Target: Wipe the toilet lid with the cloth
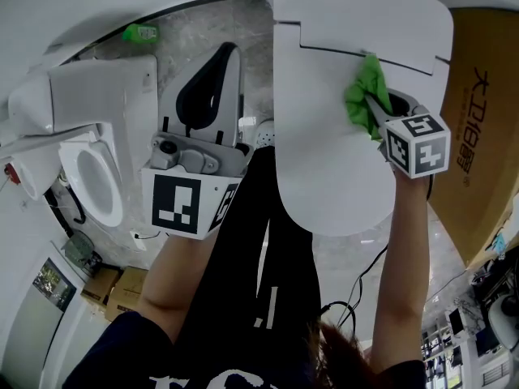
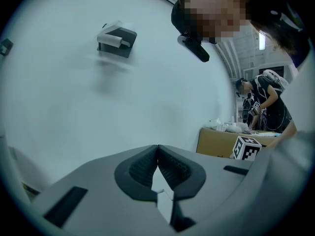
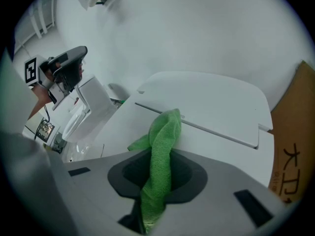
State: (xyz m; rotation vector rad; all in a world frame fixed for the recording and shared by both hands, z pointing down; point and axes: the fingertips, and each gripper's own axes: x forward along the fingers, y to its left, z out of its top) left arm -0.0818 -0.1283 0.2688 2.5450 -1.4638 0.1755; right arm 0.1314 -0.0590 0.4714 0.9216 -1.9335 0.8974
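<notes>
Right gripper (image 3: pixel 156 183) pinches the green cloth (image 1: pixel 362 96), whose bunched end is pressed on the closed lid (image 1: pixel 324 168) near its hinge edge. The pinch leaves a pad of cloth ahead of the jaws, suited to wiping. Left gripper (image 2: pixel 157 157): jaws pressed together, empty, held beside the lid, probably to stay clear of the stroke.

A white open toilet (image 1: pixel 96 177) stands on grey marbled floor (image 1: pixel 190 31). Just beyond its tank lies a small green object (image 1: pixel 139 32). On its near side sit two small cardboard boxes (image 1: pixel 113 288), and well to its right stands a large printed carton (image 1: pixel 482 128).
</notes>
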